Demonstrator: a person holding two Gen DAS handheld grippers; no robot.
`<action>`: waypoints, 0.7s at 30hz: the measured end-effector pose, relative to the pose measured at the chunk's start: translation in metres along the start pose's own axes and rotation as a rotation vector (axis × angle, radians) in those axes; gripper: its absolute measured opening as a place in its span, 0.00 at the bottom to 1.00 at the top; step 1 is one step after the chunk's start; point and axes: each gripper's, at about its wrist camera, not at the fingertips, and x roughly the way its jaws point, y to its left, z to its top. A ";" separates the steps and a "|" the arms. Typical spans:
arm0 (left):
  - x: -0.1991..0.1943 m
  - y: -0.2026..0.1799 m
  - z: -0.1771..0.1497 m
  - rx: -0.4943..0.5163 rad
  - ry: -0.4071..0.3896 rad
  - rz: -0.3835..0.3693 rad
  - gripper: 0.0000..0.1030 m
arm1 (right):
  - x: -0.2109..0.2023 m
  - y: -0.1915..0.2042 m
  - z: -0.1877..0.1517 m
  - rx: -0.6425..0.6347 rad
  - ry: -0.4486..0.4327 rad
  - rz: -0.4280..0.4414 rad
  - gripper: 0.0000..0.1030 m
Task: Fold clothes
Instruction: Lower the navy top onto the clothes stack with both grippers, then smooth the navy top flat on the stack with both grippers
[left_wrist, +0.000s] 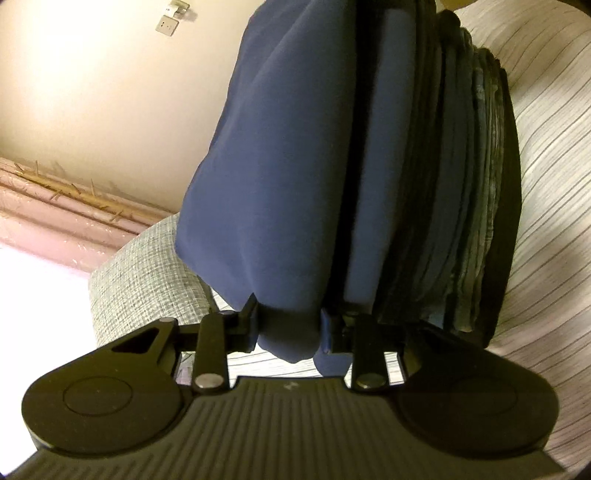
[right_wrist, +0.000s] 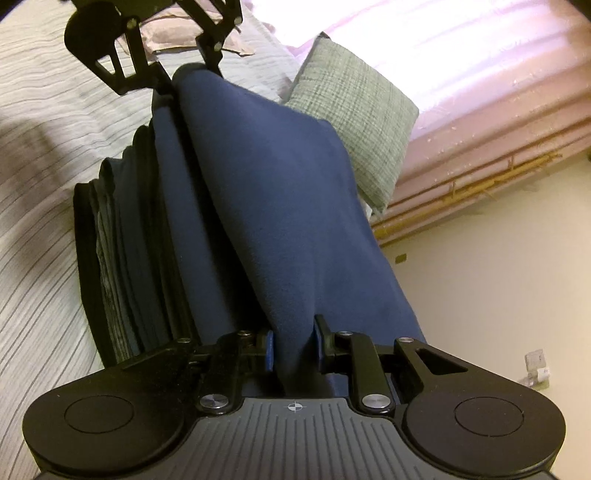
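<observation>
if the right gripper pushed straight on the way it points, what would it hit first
The right gripper is already shut on the blue cloth, so it would only press further into that fold. Beyond it, the line runs roughly toward the left gripper at the cloth's far end, though depth is hard to judge.

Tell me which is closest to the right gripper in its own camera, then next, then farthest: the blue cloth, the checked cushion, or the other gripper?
1. Blue cloth: pinched in the right gripper itself, running up the middle.
2. Checked cushion: farther off, to the right of the cloth.
3. Left gripper: farthest, top left, gripping the cloth's far end.
</observation>
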 end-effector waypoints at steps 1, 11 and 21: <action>-0.002 0.001 0.001 -0.002 -0.005 -0.004 0.30 | -0.002 -0.001 -0.002 0.012 0.005 0.006 0.24; -0.051 0.069 -0.023 -0.361 0.024 -0.175 0.35 | -0.015 -0.016 -0.014 0.235 0.052 0.073 0.29; -0.037 0.104 0.009 -0.532 -0.041 -0.177 0.35 | -0.019 0.006 -0.015 0.216 0.066 0.033 0.20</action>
